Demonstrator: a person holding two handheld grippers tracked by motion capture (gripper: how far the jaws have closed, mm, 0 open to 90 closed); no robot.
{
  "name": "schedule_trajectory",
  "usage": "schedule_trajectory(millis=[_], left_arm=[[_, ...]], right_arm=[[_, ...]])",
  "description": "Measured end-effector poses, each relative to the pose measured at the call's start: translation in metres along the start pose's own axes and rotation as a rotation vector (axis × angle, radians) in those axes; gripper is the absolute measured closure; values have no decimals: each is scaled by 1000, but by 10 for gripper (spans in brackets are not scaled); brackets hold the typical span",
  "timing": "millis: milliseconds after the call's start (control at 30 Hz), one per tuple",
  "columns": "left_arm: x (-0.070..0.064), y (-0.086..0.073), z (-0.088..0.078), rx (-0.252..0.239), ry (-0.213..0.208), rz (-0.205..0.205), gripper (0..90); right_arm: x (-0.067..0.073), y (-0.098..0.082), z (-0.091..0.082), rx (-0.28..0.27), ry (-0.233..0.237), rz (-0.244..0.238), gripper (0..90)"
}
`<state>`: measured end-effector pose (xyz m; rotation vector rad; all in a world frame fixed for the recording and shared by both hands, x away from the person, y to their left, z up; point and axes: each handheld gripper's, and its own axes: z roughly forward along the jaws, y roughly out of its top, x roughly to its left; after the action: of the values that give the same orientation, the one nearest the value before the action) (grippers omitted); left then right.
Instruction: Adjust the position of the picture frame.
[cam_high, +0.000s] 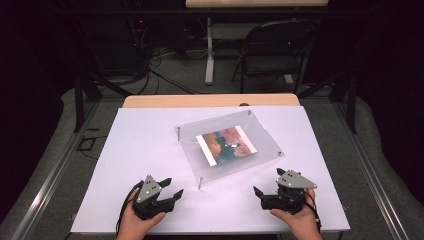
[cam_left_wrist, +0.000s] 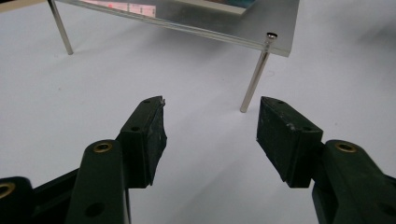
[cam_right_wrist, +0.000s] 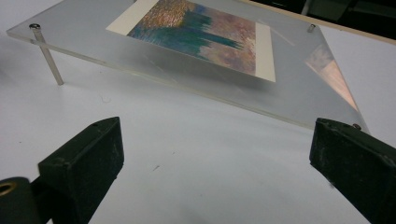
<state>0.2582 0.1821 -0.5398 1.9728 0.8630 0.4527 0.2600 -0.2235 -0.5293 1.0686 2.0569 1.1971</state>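
I am holding my left tool (cam_high: 172, 189) and right tool (cam_high: 258, 192) with jaws apart and empty, just in front of the clear panel (cam_high: 227, 145) carrying an unlabelled painted picture (cam_high: 226, 144) on the bench (cam_high: 140, 145).

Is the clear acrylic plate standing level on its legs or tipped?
Tilted. The acrylic plate stands on thin metal legs, with the picture flat on it; in the right gripper view its surface slopes.

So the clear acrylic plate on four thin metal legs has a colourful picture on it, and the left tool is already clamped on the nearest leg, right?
Not clamped. The left tool is open and empty, short of the nearest thin metal leg, as the left gripper view shows. The clear acrylic plate on four legs does carry the colourful picture.
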Motion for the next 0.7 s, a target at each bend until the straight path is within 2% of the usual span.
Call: schedule_trajectory(millis=[33,67,133,200,233,333,433,567,633,667,700], left_arm=[[2,0,0,-1,-7,-19,415],[4,-1,1,6,-16,-39,405],[6,-1,3,5,-23,-57,405],[6,-1,3,1,-27,-61,405],[6,-1,3,1,-28,-61,405],[6,-1,4,-6,-36,-61,405],[4,1,3,-17,-34,-52,397],[0,4,9,-19,-72,-58,414],[-1,5,12,-9,-79,-57,450],[-2,6,17,0,-102,-61,470],[-3,7,20,8,-112,-62,470]], right_arm=[[0,0,0,0,0,0,31],[2,-1,0,3,6,-7,127],[3,-2,0,9,12,-12,159],[4,-2,1,14,17,-9,191],[4,-2,0,20,33,-9,279],[4,-3,0,16,86,12,382],[6,-2,0,12,94,15,408],[9,0,0,5,96,-4,446],[10,0,1,16,97,2,446],[9,0,2,40,110,33,475],[9,0,2,40,110,33,475]])
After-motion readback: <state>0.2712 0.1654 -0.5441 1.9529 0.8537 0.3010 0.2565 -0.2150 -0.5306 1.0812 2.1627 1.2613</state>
